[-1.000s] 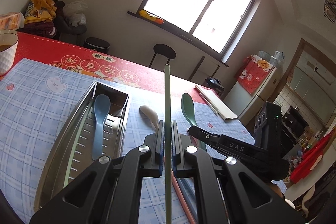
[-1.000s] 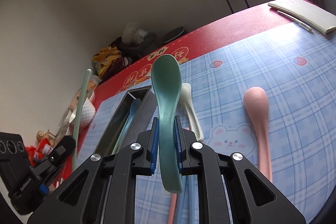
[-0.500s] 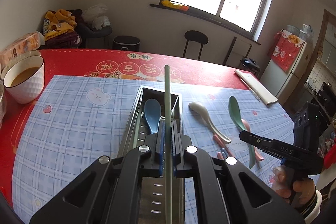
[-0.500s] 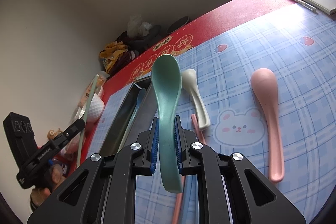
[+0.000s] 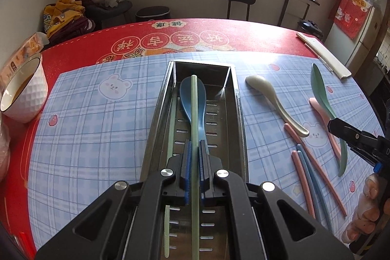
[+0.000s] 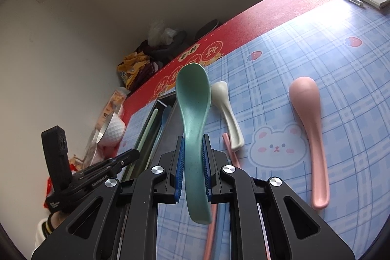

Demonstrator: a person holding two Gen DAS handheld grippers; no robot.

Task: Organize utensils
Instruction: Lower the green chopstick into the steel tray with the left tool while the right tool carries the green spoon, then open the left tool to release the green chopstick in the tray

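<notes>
My left gripper (image 5: 194,150) is shut on a pale green chopstick (image 5: 194,109), held lengthwise low over the steel utensil tray (image 5: 240,113). In the tray lie a blue spoon (image 5: 185,94) and another green chopstick (image 5: 171,128). My right gripper (image 6: 193,145) is shut on a teal spoon (image 6: 193,99), held above the checked mat to the tray's right; it also shows in the left wrist view (image 5: 321,94). On the mat lie a white spoon (image 5: 273,96), a pink spoon (image 6: 308,109) and pink and blue chopsticks (image 5: 304,174).
A white bowl of brown liquid (image 5: 23,91) stands at the mat's left edge. A folded white item with a pen (image 5: 324,52) lies at the far right of the red tablecloth (image 5: 256,31). A stool and bin stand beyond the table.
My left gripper has tilted down and come centred over the tray, bringing the green chopstick low along it above the blue spoon. My right gripper has kept the teal spoon, shifting slightly.
</notes>
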